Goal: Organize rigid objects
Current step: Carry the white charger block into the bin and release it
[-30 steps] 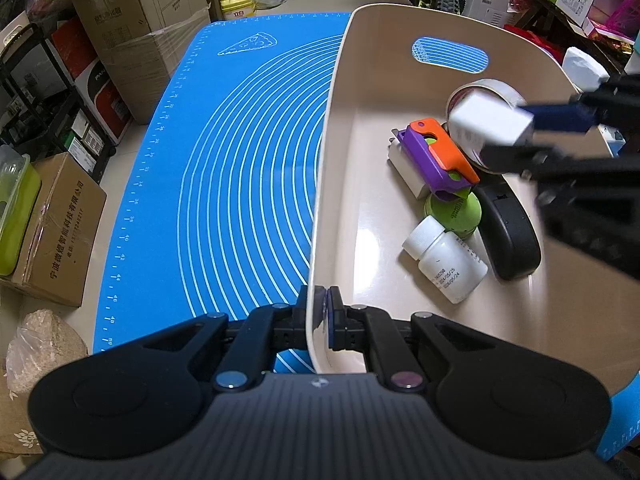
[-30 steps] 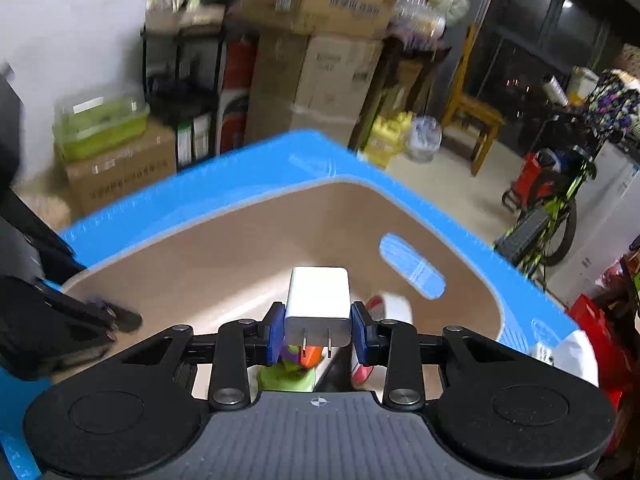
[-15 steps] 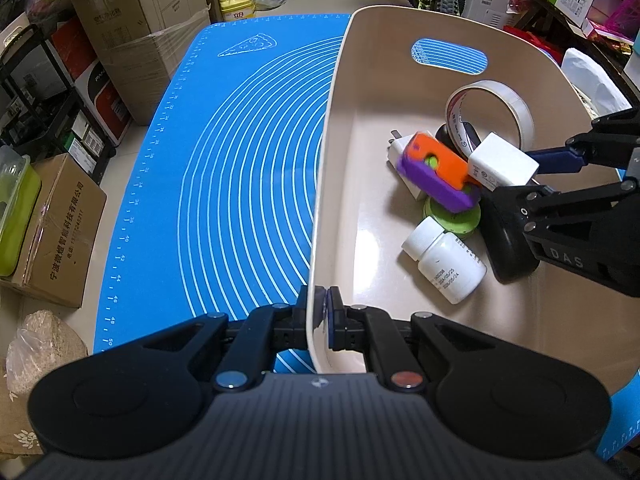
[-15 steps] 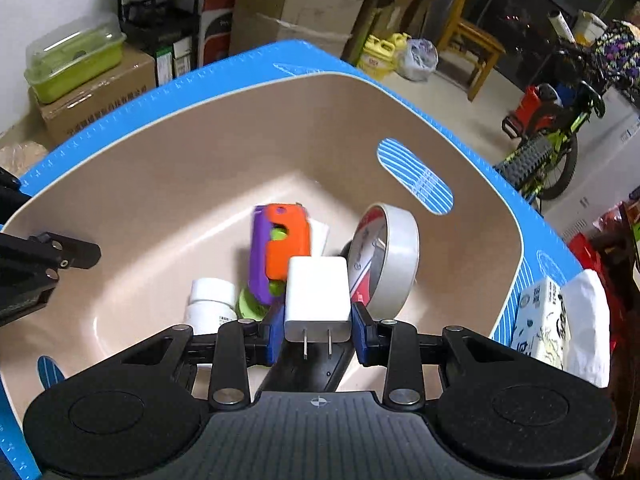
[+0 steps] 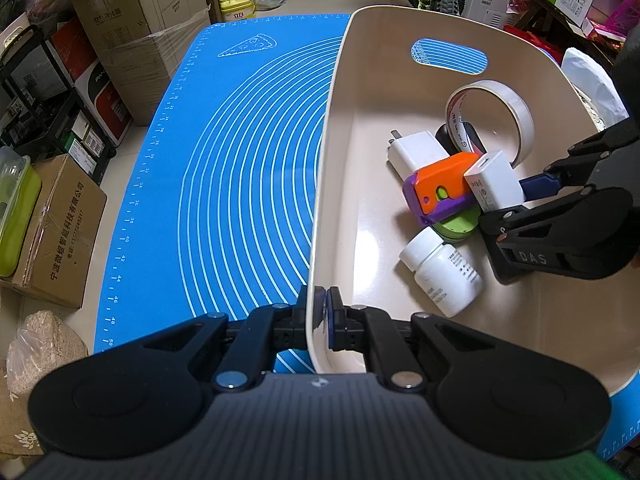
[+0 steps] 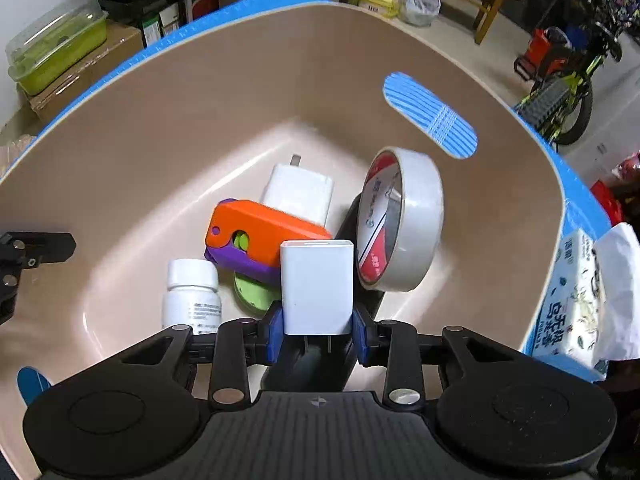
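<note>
A beige plastic bin (image 5: pixel 320 184) (image 6: pixel 160 128) stands on a blue mat (image 5: pixel 224 184). My left gripper (image 5: pixel 319 314) is shut on the bin's near rim. My right gripper (image 6: pixel 317 326) (image 5: pixel 516 200) is shut on a white charger block (image 6: pixel 317 286) (image 5: pixel 494 180) and holds it low inside the bin, over the pile. In the bin lie a second white charger (image 6: pixel 298 192), an orange and purple toy (image 6: pixel 260 236) (image 5: pixel 438 188), a green disc (image 6: pixel 252 294), a white pill bottle (image 6: pixel 191 300) (image 5: pixel 444 270), a tape roll (image 6: pixel 404 220) (image 5: pixel 490 118) and a black object (image 5: pixel 444 134).
A tissue pack (image 6: pixel 572 300) lies right of the bin. Cardboard boxes (image 5: pixel 132 12), a shelf rack (image 5: pixel 52 100) and a green lidded box (image 6: pixel 56 44) stand on the floor to the left. A bicycle (image 6: pixel 568 80) stands behind.
My right gripper has moved down into the bin with the white charger, close over the toy and tape. My left gripper has stayed on the rim.
</note>
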A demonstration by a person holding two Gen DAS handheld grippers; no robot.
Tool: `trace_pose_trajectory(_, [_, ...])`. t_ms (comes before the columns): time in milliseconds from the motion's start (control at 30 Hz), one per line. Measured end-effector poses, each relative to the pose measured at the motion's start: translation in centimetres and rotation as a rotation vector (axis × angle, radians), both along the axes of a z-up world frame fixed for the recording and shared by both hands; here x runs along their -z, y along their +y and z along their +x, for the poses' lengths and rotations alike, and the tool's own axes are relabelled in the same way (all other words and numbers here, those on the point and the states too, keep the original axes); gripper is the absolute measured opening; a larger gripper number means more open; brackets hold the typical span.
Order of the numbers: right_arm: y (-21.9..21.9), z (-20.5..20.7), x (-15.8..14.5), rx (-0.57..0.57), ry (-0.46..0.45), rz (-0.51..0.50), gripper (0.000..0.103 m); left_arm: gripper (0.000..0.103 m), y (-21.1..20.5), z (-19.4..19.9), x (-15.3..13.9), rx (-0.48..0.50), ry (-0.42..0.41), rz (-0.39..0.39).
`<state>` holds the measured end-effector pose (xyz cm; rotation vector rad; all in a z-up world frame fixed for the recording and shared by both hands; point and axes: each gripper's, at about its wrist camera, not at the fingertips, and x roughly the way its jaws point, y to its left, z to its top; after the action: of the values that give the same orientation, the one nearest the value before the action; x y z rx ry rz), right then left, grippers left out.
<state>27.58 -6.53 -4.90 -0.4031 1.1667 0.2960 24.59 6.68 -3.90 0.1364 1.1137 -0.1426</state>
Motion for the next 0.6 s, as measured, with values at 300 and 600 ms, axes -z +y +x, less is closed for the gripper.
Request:
trace_pose_trajectory(300, [0.5, 0.1, -0.1, -0.016, 0.022, -0.013, 0.068, 0.009, 0.0, 0.0, 0.0, 0.0, 0.0, -0.001])
trace_pose_trajectory(600, [-0.4, -2.4, -3.1, -0.006, -0.069, 0.077, 0.073, 0.009, 0.1, 0.0, 0.0, -0.001, 0.002, -0.006])
